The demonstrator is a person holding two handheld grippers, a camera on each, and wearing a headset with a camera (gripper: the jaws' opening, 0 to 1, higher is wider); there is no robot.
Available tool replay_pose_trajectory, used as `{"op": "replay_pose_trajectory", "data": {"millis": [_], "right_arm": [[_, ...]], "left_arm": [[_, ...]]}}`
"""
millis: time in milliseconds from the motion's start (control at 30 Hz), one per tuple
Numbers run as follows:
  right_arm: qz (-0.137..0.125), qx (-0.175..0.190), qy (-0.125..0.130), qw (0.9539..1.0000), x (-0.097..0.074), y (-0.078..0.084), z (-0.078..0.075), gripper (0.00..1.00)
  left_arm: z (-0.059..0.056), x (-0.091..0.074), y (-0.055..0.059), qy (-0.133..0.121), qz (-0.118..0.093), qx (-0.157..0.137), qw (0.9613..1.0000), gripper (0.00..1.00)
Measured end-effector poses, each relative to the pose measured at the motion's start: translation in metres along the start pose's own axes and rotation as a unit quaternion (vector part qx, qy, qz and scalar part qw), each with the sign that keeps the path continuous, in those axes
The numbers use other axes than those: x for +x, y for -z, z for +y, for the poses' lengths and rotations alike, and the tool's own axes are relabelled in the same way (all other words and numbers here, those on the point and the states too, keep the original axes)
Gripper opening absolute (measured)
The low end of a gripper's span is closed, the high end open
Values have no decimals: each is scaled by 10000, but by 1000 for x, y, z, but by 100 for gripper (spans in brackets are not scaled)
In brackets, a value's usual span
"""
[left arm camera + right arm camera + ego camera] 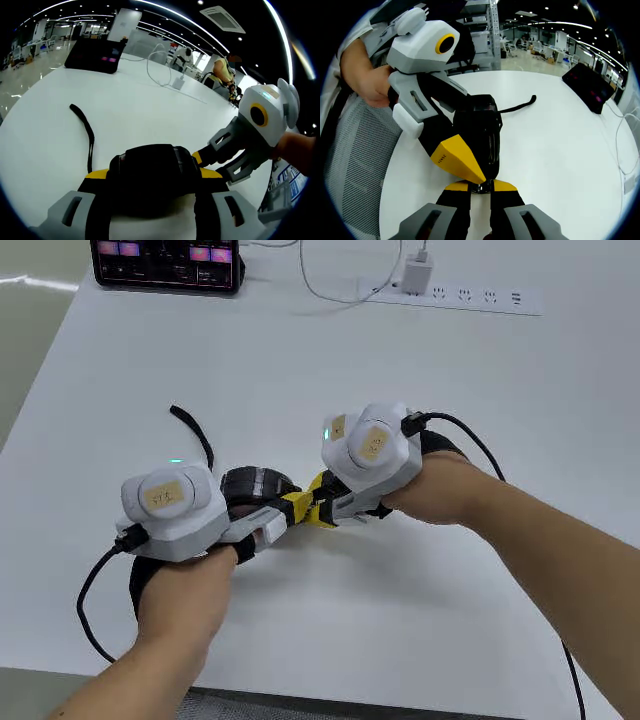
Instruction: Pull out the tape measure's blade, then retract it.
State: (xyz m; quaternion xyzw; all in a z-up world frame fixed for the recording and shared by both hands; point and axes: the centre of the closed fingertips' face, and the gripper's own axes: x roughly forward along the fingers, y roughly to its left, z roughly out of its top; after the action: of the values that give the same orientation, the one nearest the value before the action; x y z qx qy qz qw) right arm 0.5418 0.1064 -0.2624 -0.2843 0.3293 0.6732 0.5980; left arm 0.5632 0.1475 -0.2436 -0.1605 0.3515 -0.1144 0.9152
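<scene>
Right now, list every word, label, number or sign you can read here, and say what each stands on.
Nothing reads clearly.
Tan sticker on the left gripper: handwritten marks, too blurred to read.
Tan stickers on the right gripper: too blurred.
Small dark print on the left gripper's yellow finger: too small.
Tablet screen: pink tiles, no legible text.
Tape measure: no marking I can read.

Opposed gripper views; tape measure (pixel 150 172) between
</scene>
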Motion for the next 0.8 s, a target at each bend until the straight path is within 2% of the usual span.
{"op": "replay_pose_trajectory", "data": {"millis": [800], "right_arm": [[83,0,81,9999,3,3,1,11]], "left_arm": [[-1,2,0,-79,-19,141,9999,64]]}}
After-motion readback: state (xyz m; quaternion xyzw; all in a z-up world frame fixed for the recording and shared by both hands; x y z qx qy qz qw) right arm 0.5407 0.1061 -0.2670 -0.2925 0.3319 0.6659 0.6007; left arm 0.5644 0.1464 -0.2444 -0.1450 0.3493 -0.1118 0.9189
